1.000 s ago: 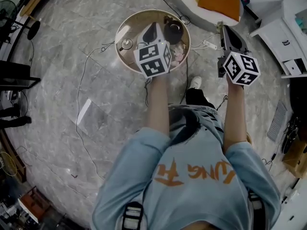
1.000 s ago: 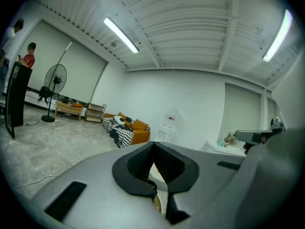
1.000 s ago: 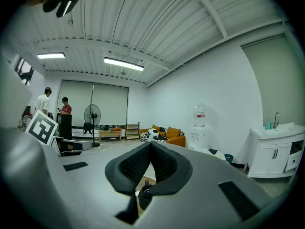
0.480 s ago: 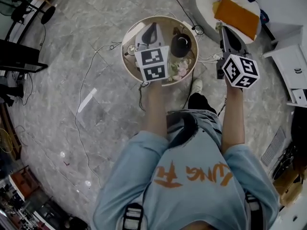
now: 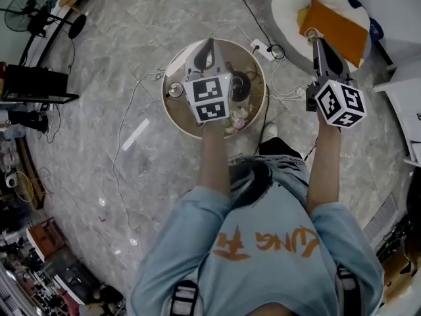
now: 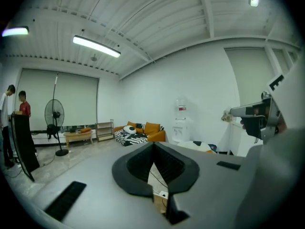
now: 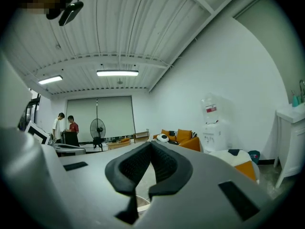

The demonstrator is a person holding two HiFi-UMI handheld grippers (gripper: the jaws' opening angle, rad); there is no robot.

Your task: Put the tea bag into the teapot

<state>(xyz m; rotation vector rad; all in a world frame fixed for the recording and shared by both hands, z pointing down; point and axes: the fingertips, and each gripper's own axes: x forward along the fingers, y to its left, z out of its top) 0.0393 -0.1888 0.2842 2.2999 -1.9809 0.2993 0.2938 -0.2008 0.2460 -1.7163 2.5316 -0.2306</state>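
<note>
a person (image 5: 263, 242) in a light blue shirt stood over a small round table (image 5: 186, 120), holding both tools raised and level, well above the tabletop. the left claw (image 6: 153, 148) was closed, its dark pads meeting at the tip with nothing between them. the right claw (image 7: 151, 147) was likewise drawn together and empty, and it hung off to the side of the table, over the floor near a white seat with an orange cushion (image 5: 337, 24). the dark teapot (image 5: 238, 88) sat on the table, just beside the left tool's marker cube in the head view, with a small shiny cup (image 5: 175, 89) apart from it toward the table's other edge and a pale flowered item (image 5: 237, 117) at the near rim. the tea bag could not be picked out in any view, partly because the left tool covered the middle of the table. judged from this, the task had not yet begun: no bag was gripped, and finding it, pinching it and lowering it into the teapot all remained.
</note>
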